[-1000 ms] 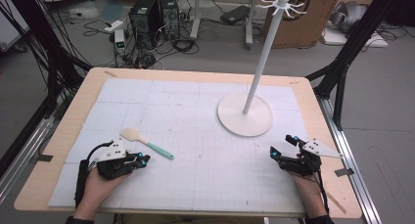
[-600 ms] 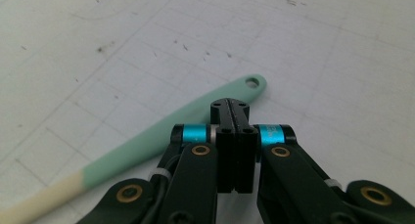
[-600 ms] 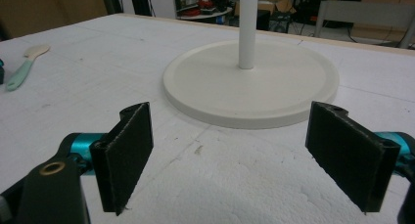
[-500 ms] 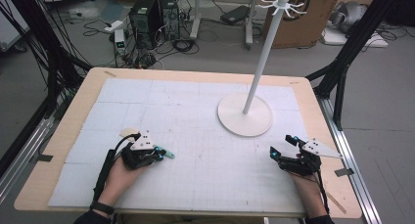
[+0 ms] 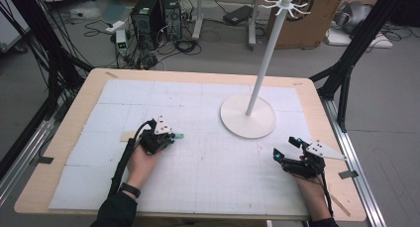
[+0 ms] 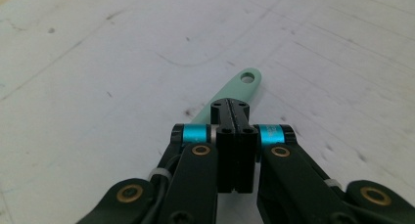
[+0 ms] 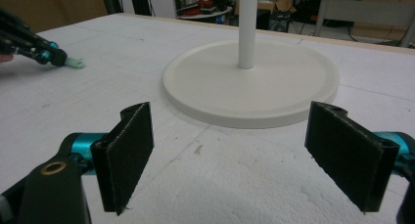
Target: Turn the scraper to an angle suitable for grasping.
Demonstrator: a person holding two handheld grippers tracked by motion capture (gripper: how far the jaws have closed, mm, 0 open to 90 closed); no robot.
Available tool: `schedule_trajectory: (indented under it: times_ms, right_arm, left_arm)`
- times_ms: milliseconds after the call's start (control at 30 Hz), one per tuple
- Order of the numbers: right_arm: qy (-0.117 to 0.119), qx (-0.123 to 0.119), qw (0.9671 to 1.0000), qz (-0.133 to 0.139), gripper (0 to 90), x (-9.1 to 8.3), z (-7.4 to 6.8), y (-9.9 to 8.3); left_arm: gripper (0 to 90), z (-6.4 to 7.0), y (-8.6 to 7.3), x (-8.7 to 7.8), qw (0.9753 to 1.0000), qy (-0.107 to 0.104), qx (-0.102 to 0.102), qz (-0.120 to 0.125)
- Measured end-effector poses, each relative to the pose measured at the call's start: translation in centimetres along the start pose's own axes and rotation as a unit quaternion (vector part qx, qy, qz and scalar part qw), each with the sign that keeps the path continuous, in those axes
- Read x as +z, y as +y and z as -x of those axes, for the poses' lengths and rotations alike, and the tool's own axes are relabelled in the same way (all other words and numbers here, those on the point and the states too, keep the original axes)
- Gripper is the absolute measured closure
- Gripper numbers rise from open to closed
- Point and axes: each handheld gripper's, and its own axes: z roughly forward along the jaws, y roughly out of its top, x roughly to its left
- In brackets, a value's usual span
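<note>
White mat [image 5: 208, 177] covers table. One stand [image 5: 247, 122] right of centre. One green spatula [image 6: 234, 91] flat on mat, left gripper [image 5: 168, 137] clenched on its handle. Right gripper [image 5: 286, 148] jaws spread, empty.

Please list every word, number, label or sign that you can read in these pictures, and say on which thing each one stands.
None can be read.
Cardboard box, behind the stand: a dark mark, too blurred to read.
Computer tower on the floor: no legible label.
Green handle in the left claw: plain, with a hole, no text.
</note>
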Motion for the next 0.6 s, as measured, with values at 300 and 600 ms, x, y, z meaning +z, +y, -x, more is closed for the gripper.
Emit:
schedule_trajectory:
  times_ms: [300, 600]
  right_arm:
    - [-0.001, 0.002, 1.0, -0.002, 17.8, 0.0, 0.0, 0.0]
    - [0.001, 0.0, 1.0, -0.001, 17.9, 0.0, 0.0, 0.0]
  left_arm:
    - [90.0, -1.2, 1.1, 1.8, 0.9992, 0.032, -0.024, -0.003]
    - [88.5, -2.5, 0.6, 0.2, 0.997, -0.004, -0.061, 0.048]
